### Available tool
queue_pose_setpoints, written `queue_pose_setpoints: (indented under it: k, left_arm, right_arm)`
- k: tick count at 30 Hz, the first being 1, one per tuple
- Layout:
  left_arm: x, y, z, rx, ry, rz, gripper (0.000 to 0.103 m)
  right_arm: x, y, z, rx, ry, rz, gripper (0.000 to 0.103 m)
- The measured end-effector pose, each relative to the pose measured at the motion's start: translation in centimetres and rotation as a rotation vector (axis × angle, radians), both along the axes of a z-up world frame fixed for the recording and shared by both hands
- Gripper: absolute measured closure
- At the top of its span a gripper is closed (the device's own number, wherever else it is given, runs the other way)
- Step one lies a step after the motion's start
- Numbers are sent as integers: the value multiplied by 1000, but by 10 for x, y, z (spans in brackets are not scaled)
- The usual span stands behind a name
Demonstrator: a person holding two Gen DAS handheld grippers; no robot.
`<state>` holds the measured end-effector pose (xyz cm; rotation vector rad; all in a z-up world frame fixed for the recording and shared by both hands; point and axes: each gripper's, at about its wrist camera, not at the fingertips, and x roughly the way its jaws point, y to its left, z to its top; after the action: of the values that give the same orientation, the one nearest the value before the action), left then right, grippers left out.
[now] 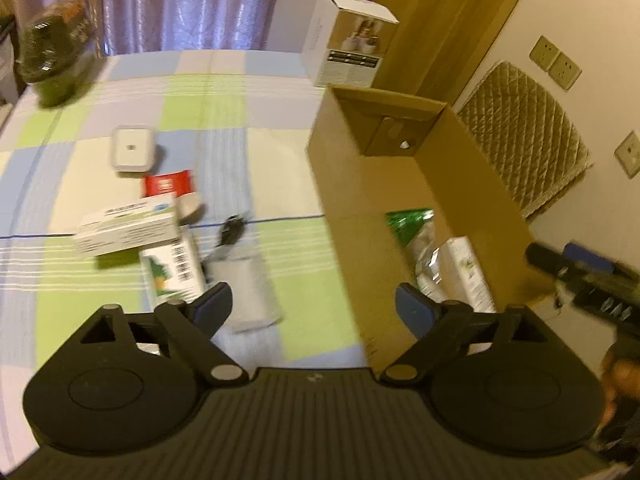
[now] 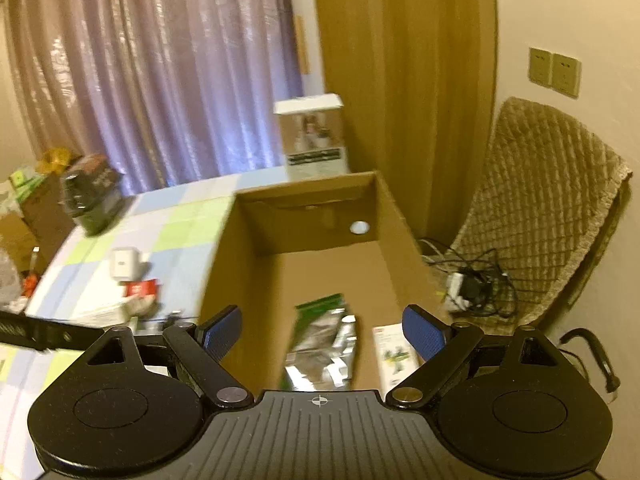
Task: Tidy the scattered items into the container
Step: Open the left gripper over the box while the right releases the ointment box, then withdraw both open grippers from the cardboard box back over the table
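While both grippers' fingers (image 1: 216, 306) gape (empty), cardboard box (image 2: 256, 264) holds two packets (image 2: 320, 340).

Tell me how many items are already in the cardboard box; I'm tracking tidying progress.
2 visible: a green-and-silver foil packet lying on the floor of the cardboard box, and a white carton beside it against the box's right wall. The near end is hidden behind the right gripper.

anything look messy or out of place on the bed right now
Yes: several small boxes lie heaped askew on the checked bedspread, not yet in the cardboard box. Nothing looks spilled or damaged.
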<state>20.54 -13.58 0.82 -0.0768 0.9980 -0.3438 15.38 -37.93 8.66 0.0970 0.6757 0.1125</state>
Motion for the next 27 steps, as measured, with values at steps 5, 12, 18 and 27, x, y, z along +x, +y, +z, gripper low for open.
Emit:
queue_pose_setpoints:
  k: [5,12,18,27]
  left_arm:
    - [-34,48,-6,73,2,17,3]
    - [-70,115,-20,98,59,136,1]
    - [-90,146,-30,90,79,194,1]
    - [-91,163,-40,111,76,183,1]
  right_arm:
    - [-21,39,6,-1,-18,88,11]
    - [-43,86,1,8,-2,190,11]
    - [-56,117,-13,-21,26,279,11]
    - [-58,164,-43,-99,81,449,11]
